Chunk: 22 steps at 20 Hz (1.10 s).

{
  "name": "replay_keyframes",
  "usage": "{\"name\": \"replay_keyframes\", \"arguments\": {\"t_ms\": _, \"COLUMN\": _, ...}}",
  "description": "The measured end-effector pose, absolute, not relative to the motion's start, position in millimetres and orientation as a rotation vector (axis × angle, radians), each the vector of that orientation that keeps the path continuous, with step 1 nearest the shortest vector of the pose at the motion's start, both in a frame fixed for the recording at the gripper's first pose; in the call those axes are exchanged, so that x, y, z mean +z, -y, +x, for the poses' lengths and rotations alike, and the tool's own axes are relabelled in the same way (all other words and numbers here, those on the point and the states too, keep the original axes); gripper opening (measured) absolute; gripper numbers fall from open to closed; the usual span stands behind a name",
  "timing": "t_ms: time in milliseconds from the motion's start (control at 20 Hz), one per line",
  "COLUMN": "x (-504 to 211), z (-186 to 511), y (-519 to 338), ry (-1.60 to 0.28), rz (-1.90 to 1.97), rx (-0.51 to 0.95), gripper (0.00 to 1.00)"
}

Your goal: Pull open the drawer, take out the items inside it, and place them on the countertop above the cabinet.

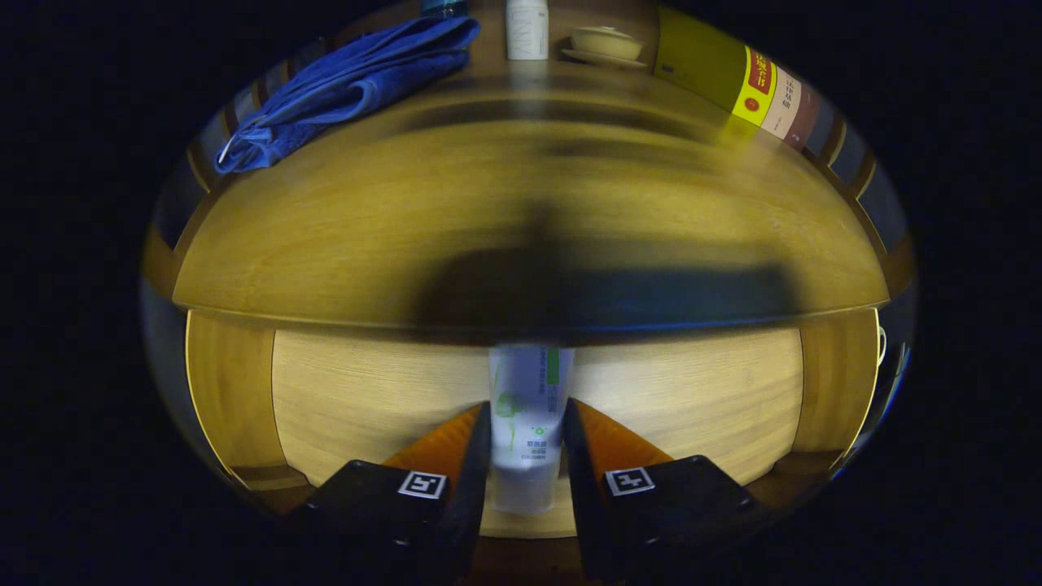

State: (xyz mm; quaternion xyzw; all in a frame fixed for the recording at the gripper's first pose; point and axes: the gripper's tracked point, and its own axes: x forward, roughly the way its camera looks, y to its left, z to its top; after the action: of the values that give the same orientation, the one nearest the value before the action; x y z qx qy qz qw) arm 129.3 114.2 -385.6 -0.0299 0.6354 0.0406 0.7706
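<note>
The jaws [527, 456] appear clamped on a white tube [527, 407] above the open drawer [366, 391]; lift straight, clear the bench [488, 203] edge, set down short of the blue towel [358, 77].

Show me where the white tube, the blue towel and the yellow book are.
white tube [527, 415]: gripper view, printed middle of its body, between the hand-held gripper's fingers.
blue towel [358, 81]: gripper view, middle of the folded cloth.
yellow book [700, 61]: gripper view, plain yellow cover.
</note>
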Motion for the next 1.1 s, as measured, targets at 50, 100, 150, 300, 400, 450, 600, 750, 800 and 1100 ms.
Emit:
{"name": "replay_keyframes", "arguments": {"t_ms": 50, "x": -381.2, "z": 134.3, "y": -116.3, "ry": -1.368, "rz": -0.056, "rx": 0.086, "gripper": 0.53}}
{"name": "replay_keyframes", "arguments": {"t_ms": 100, "x": -375.6, "z": 138.3, "y": -119.2, "ry": -1.361, "rz": -0.051, "rx": 0.097, "gripper": 0.52}}
{"name": "replay_keyframes", "arguments": {"t_ms": 150, "x": -367.8, "z": 143.6, "y": -122.7, "ry": -1.35, "rz": -0.039, "rx": 0.111, "gripper": 0.5}}
{"name": "replay_keyframes", "arguments": {"t_ms": 300, "x": -335.6, "z": 168.7, "y": -143.9, "ry": -1.285, "rz": 0.021, "rx": 0.188, "gripper": 0.47}}
{"name": "replay_keyframes", "arguments": {"t_ms": 400, "x": -311.1, "z": 187.4, "y": -160.8, "ry": -1.246, "rz": 0.022, "rx": 0.267, "gripper": 0.46}}
{"name": "replay_keyframes", "arguments": {"t_ms": 450, "x": -298.5, "z": 196.8, "y": -169.3, "ry": -1.233, "rz": 0.031, "rx": 0.297, "gripper": 0.46}}
{"name": "replay_keyframes", "arguments": {"t_ms": 600, "x": -291.3, "z": 138.9, "y": -190.2, "ry": -1.218, "rz": 0.089, "rx": 0.356, "gripper": 0.46}}
{"name": "replay_keyframes", "arguments": {"t_ms": 750, "x": -248.9, "z": 194.4, "y": -197.0, "ry": -1.181, "rz": 0.089, "rx": 0.398, "gripper": 0.46}}
{"name": "replay_keyframes", "arguments": {"t_ms": 800, "x": -241.2, "z": 192.4, "y": -200.3, "ry": -1.174, "rz": 0.082, "rx": 0.412, "gripper": 0.46}}
{"name": "replay_keyframes", "arguments": {"t_ms": 1100, "x": -184.4, "z": 212.5, "y": -203.7, "ry": -1.04, "rz": 0.103, "rx": 0.425, "gripper": 0.46}}
